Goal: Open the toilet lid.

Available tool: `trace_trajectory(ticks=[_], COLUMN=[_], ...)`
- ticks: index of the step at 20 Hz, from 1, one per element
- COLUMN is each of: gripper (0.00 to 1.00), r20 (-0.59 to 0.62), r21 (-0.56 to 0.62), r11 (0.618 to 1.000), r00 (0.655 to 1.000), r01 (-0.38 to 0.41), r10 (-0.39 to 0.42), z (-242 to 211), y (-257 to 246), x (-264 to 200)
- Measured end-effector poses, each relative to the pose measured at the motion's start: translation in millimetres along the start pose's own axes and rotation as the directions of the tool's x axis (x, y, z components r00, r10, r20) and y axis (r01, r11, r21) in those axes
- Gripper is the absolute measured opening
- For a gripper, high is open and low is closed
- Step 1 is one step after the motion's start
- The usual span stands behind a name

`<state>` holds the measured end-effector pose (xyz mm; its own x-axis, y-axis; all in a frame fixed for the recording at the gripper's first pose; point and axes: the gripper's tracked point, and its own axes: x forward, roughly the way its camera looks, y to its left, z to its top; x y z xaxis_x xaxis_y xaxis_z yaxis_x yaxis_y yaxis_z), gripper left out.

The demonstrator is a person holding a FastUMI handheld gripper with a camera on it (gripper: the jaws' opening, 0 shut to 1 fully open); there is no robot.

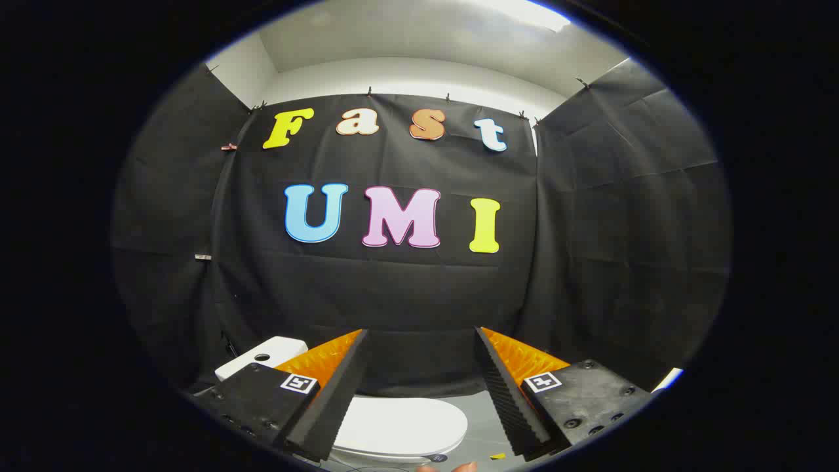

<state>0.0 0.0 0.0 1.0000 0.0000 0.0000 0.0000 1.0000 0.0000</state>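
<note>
A white toilet stands low on the floor below my fingers. Its lid [400, 425] lies flat and closed over the bowl, seen between and beneath the two fingers. The white tank [262, 357] with a round flush button sits behind the left finger. My gripper [421, 337] is held well above the toilet, pointing at the booth wall, its fingers wide apart with nothing between them. The lid's left side is hidden by the left finger.
Black cloth walls [623, 229] enclose the booth at the back and on both sides. Grey floor [482, 426] shows to the right of the toilet. A fingertip of a person's hand [467, 467] shows just below the lid.
</note>
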Motion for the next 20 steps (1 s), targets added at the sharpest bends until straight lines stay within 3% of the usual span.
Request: trace_trajectory(ticks=[20], gripper=[0.99], r20=[0.002], r21=[0.029], r11=[0.999], r00=[0.999], r01=[-0.044], r10=[0.044], z=[-2.4], y=[5.5], x=[1.0])
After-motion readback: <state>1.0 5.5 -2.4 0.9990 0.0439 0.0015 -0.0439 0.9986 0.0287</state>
